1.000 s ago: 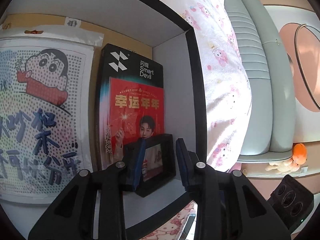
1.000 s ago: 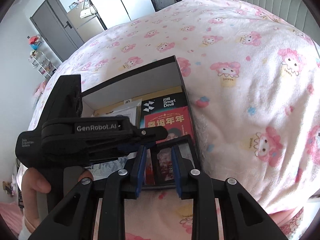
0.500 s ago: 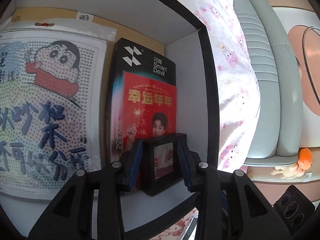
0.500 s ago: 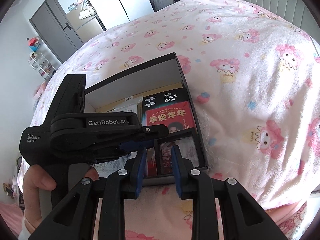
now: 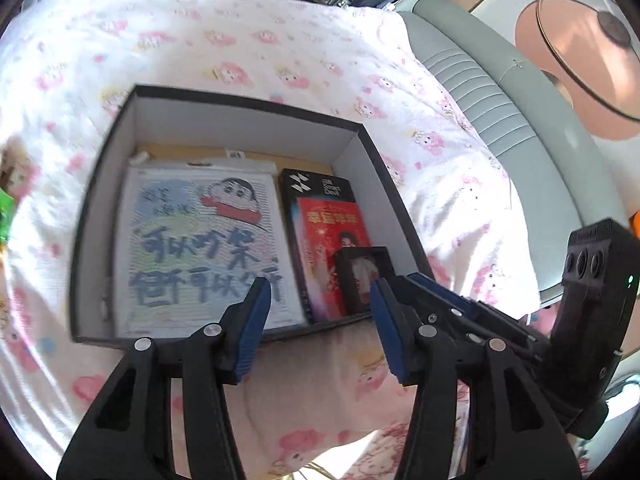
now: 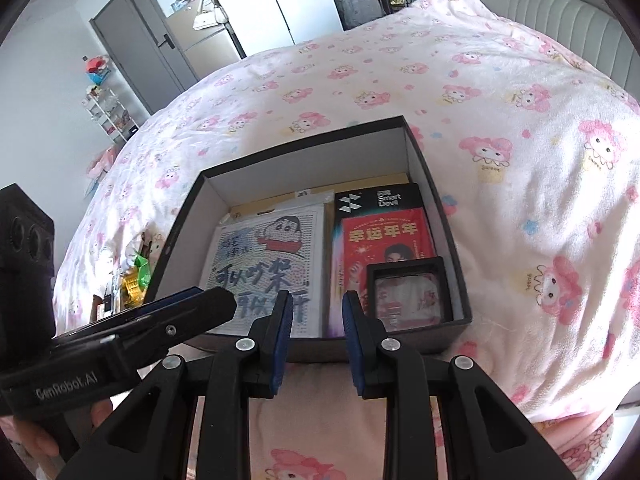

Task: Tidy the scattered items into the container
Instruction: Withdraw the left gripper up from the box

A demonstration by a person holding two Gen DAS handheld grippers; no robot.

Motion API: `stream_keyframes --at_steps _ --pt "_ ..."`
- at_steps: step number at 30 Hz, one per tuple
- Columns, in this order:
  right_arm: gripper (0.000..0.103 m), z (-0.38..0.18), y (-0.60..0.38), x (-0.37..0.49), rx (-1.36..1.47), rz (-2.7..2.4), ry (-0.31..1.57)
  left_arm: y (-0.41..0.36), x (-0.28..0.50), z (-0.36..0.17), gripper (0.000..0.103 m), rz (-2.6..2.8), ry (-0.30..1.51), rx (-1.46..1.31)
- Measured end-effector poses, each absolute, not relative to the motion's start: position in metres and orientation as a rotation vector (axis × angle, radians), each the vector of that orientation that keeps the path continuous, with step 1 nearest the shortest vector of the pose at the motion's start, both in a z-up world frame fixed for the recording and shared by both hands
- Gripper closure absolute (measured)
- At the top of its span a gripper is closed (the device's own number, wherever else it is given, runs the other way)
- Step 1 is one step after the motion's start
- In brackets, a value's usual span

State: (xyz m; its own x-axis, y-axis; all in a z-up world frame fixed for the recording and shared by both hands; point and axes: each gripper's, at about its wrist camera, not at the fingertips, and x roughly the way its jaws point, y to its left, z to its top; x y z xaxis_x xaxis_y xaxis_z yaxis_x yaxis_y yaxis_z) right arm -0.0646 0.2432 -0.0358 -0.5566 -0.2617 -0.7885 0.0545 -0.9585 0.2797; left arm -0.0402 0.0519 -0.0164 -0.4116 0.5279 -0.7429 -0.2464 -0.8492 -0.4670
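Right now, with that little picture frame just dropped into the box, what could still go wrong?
1. The small picture frame lies loose on top of the red packet in the box; a knock could slide it.
2. The box sits on a soft quilt, so it may tip if pressed.
3. Green and yellow toys lie outside the box, close to the left gripper, whose jaws have just been opening.

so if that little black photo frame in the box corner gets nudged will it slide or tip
The black photo frame lies flat on the red package, so it would probably slide, not tip. Its glossy front hints at fragile glazing. The box walls beside it should stop it.
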Motion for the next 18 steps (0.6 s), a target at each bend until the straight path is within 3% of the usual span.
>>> stream_keyframes --at_steps 9,18 --pt "0.081 0.000 0.208 -0.032 1.233 -2.600 -0.253 0.053 -0.012 0.022 0.053 2.390 -0.310 -1.188" --pt "0.081 0.004 0.144 -0.004 1.153 -2.494 -0.046 0.000 0.026 0.008 0.053 2.523 -0.339 -1.178"
